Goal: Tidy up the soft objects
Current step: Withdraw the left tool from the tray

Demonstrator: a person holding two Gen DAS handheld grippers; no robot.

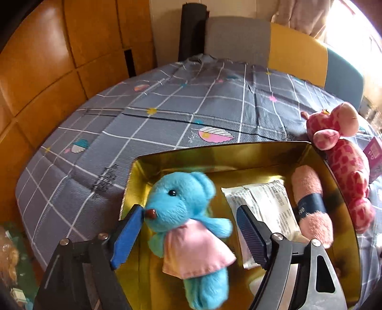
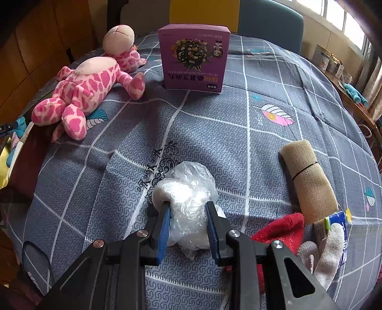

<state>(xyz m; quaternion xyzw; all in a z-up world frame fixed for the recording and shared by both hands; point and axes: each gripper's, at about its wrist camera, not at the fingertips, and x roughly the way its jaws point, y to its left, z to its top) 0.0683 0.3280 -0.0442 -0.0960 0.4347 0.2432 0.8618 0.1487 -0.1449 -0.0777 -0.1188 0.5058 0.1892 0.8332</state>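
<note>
Purple box [image 2: 193, 58], far edge of tabletop: upside-down pinyin "HE TAO SANG SHEN ZHI MA WAN". Tablecloth [image 2: 238, 147] print: "Xee Xee Xee"; "Love" beside a leaf motif.

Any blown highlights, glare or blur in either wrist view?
Left wrist: window at top right is blown out, the gold tin throws glare, the blue bear looks slightly soft. Right wrist: evenly lit, windows bright, plastic bag sharp; strong fisheye bending in both.

Glossy gold metal tray [image 1: 238, 152], fluffy blue plush bear [image 1: 181, 202].
</note>
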